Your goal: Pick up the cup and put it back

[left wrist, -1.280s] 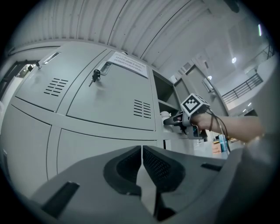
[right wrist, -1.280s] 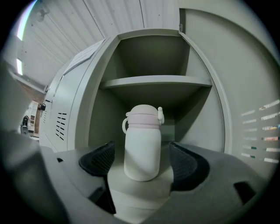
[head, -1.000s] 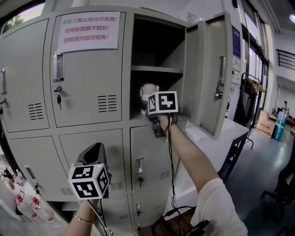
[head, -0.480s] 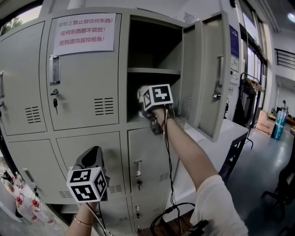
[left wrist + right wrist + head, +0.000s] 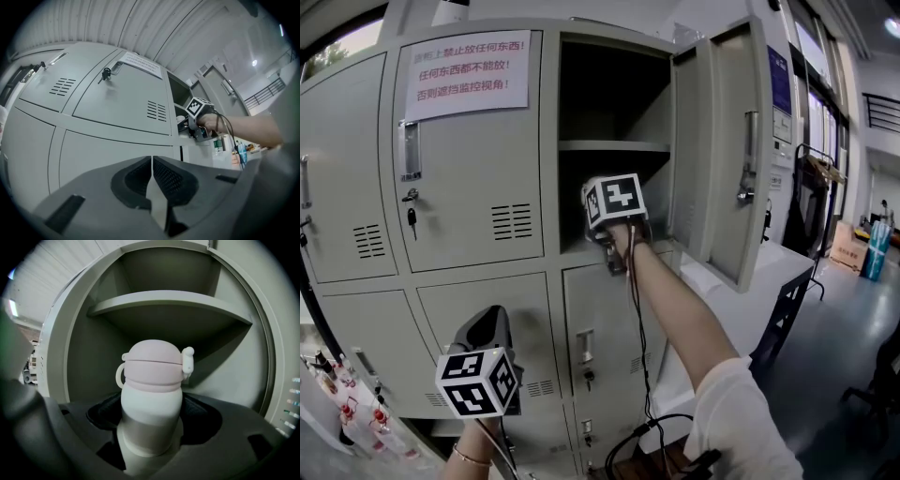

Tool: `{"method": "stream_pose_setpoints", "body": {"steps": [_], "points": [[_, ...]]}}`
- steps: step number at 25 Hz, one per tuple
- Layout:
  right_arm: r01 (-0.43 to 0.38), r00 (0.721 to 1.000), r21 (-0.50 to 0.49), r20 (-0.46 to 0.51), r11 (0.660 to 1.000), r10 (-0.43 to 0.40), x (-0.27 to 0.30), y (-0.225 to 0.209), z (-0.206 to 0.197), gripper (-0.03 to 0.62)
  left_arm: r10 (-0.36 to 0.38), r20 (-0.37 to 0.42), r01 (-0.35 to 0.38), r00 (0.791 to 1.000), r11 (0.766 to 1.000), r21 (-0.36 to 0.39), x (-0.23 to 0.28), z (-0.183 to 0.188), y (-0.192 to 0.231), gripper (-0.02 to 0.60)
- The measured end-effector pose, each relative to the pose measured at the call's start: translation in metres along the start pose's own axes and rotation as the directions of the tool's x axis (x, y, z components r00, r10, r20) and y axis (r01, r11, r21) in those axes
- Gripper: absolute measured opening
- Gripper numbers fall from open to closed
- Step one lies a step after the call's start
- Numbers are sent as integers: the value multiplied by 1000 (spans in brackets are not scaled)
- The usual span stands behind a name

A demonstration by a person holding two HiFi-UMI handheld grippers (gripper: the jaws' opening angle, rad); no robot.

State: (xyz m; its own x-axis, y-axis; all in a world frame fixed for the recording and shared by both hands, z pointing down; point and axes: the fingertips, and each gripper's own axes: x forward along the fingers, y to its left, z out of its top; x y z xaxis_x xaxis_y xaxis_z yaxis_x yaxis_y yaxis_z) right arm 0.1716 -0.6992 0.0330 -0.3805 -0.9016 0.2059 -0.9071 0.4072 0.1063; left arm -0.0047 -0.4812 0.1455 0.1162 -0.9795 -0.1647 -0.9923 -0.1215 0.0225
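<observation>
Though narrower, right tool (image 5: 151, 427) seemingly against cup (image 5: 152, 380).

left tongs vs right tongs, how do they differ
The left tongs are shut and empty; the right tongs have just been closing on the cup between them. The left tongs hang low by the shut lockers; the right tongs reach into the open locker. Both carry a marker cube.

White sleeve (image 5: 741, 412), black cable (image 5: 639, 356), grey left tool (image 5: 152, 161) (black-white marker cube (image 5: 478, 382)).
</observation>
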Motion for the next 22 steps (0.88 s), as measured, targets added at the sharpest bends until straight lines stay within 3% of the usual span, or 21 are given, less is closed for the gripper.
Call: {"method": "stream_pose_setpoints", "body": {"steps": [17, 22], "points": [[-8, 999, -7, 34, 1000, 8, -6, 2, 2, 342, 1, -27, -1, 1000, 1000, 12, -12, -8, 5, 14], [-14, 998, 31, 54, 999, 12, -14, 5, 4, 342, 0, -23, 0, 1000, 1000, 16, -22, -5, 9, 14]]}}
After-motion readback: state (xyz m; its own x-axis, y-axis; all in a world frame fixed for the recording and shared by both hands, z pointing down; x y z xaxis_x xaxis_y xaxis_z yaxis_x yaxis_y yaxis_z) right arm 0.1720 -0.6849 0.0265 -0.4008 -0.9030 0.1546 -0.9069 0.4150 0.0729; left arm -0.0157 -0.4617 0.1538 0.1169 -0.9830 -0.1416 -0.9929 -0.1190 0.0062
